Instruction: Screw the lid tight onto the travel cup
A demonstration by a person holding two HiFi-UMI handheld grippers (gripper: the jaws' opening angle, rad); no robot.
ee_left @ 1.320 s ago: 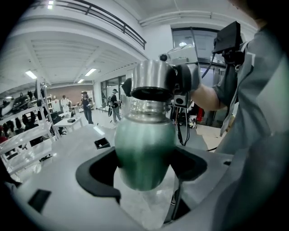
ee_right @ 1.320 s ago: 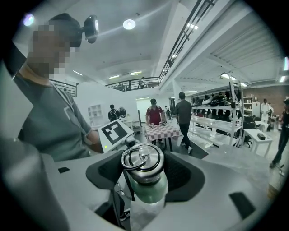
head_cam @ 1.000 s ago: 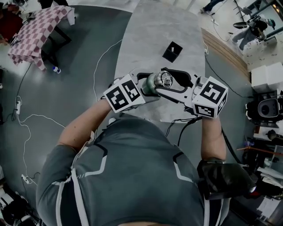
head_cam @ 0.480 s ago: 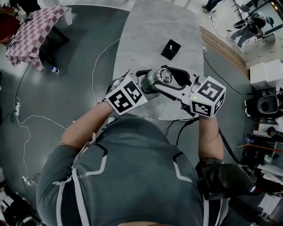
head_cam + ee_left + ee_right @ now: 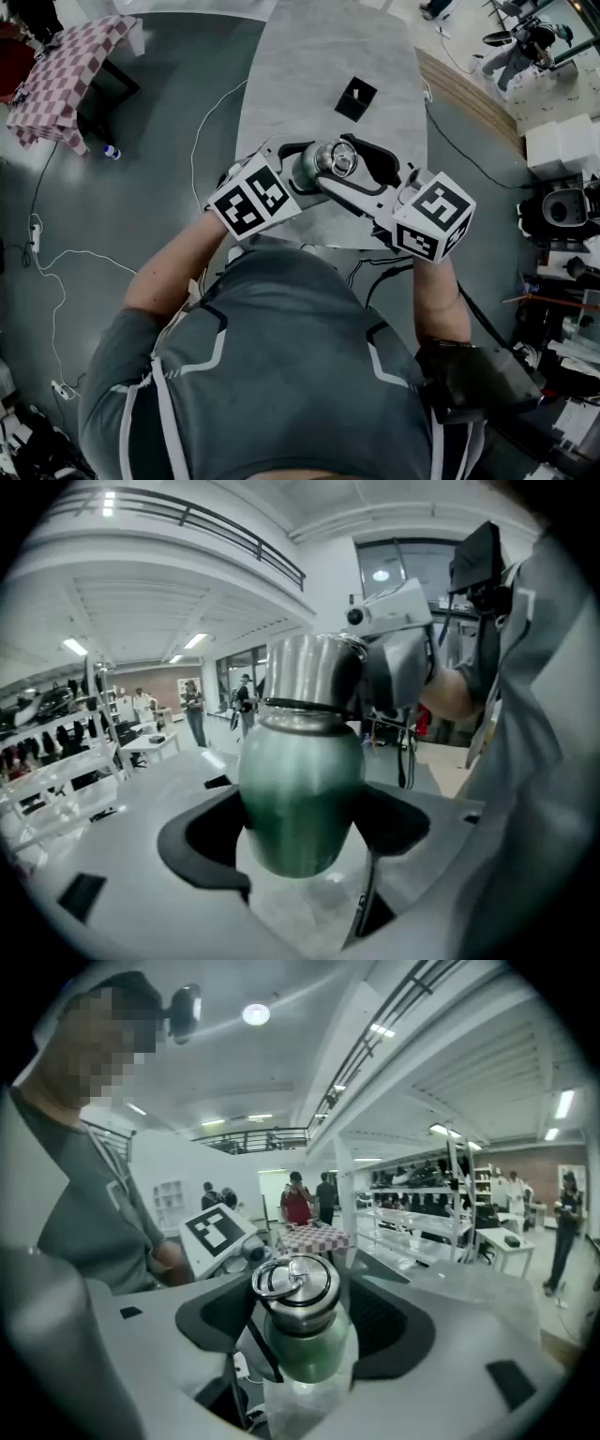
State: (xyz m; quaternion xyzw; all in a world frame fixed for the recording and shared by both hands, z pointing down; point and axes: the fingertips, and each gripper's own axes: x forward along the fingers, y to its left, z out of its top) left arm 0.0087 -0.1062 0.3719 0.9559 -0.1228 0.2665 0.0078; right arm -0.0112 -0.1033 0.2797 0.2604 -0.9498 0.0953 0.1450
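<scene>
Tongs on the left pinch the green body of the travel cup low down, its rounded base pointing back at the left gripper view and a black pad pressed in on either side. The right tongs are closed from the other end, their pads set against the steel lid and the shoulder just under it, with the lid's carry ring lying flat on top. The cup hangs between the two tools in the air, tilted, above the near edge of the grey surface and touching nothing else.

Over the last second the whole group has drifted a little to the left and away from the person. The left marker cube and the right marker cube have both swung round against each other. I read that as a twisting stroke on the lid, with the body held as the counter-grip. The lid looks seated on the neck, so the task seems to be in its tightening stage, though how tight it is cannot be seen.

With the lid on, nothing of the cup's inside shows. Further out on the surface lies a small black box; whether it holds anything I cannot tell.
</scene>
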